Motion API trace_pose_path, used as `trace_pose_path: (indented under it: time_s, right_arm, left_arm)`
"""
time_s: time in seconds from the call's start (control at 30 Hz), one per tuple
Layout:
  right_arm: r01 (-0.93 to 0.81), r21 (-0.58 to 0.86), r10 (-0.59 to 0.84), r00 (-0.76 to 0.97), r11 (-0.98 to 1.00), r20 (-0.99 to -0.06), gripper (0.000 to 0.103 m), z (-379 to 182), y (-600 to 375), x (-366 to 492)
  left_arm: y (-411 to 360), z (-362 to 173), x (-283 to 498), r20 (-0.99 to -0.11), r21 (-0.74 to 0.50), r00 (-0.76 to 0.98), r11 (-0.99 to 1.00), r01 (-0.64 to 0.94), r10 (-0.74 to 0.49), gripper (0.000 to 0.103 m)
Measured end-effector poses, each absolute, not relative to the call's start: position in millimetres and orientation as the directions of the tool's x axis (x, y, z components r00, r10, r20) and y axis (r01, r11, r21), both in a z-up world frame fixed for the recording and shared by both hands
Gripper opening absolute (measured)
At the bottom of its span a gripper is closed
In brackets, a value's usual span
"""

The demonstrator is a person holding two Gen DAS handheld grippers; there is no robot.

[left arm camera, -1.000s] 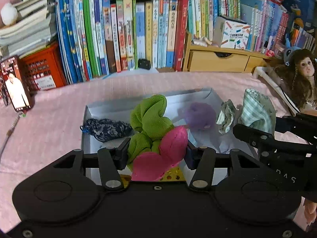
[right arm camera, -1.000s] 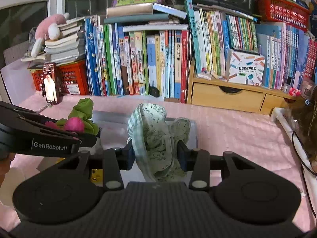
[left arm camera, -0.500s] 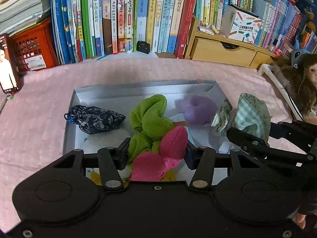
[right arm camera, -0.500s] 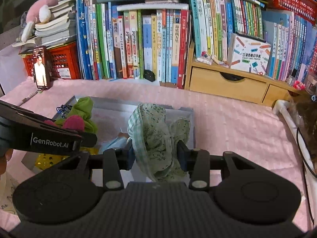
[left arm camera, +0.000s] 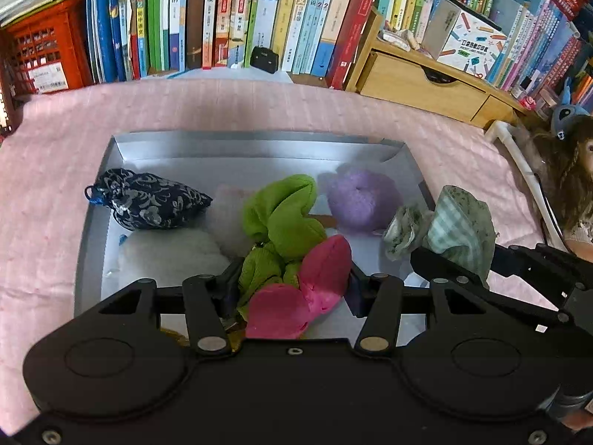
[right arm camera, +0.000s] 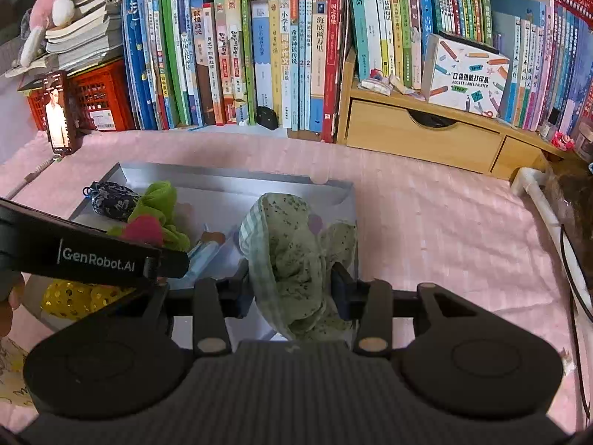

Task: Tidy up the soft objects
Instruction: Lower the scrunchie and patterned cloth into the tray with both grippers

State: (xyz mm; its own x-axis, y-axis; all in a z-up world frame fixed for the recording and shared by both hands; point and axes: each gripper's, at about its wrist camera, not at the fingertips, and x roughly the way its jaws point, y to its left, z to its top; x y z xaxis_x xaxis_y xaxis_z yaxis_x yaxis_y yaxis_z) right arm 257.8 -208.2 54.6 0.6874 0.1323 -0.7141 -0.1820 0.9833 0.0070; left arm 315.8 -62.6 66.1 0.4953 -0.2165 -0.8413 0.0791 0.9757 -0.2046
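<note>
My left gripper (left arm camera: 291,289) is shut on a green and pink soft toy (left arm camera: 285,230) and holds it over the near part of a grey tray (left arm camera: 259,141). My right gripper (right arm camera: 289,289) is shut on a green checked cloth pouch (right arm camera: 292,256), over the tray's right side (right arm camera: 333,187). The pouch also shows in the left wrist view (left arm camera: 456,226), with the right gripper below it. In the tray lie a dark blue patterned pouch (left arm camera: 152,204), a purple fluffy ball (left arm camera: 361,200) and a white fluffy piece (left arm camera: 174,252).
The tray sits on a pink cloth-covered table (left arm camera: 55,193). A row of books (right arm camera: 237,55) and a wooden drawer unit (right arm camera: 418,133) stand behind it. A red crate (right arm camera: 96,100) and a phone (right arm camera: 57,111) are at the back left. A doll (left arm camera: 570,174) is at the right.
Both grippers have moved forward and down over the tray with their loads. The tray and its contents now appear larger and closer in both views.
</note>
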Motion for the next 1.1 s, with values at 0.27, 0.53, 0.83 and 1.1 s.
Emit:
trace_pose_path:
  time_s: [0.27,0.53,0.83,1.1]
  right_arm:
    - [-0.209,0.051,0.181,0.67,0.977,-0.72,0.052,49.6,-205.9,259.6]
    - [-0.266,0.096,0.251,0.643,0.959,-0.724,0.052,48.7,-200.1,260.1]
    - [-0.253,0.179,0.299,0.59,0.951,-0.75,0.053,41.9,-201.6,269.4]
    - [-0.205,0.18,0.268,0.589,0.962,-0.762,0.054,40.5,-208.9,273.3]
  left_arm:
    - [-56.7,60.9,319.7,-0.852,-0.186,0.49,0.981,0.051,-0.187,0.051]
    - [-41.9,53.5,327.6,-0.861,-0.188,0.483,0.982,-0.005,-0.162,0.051]
    - [-33.5,48.3,331.0,-0.867,-0.204,0.469,0.979,-0.028,-0.168,0.052]
    - [-36.0,47.4,331.3,-0.869,-0.198,0.465,0.98,-0.018,-0.167,0.053]
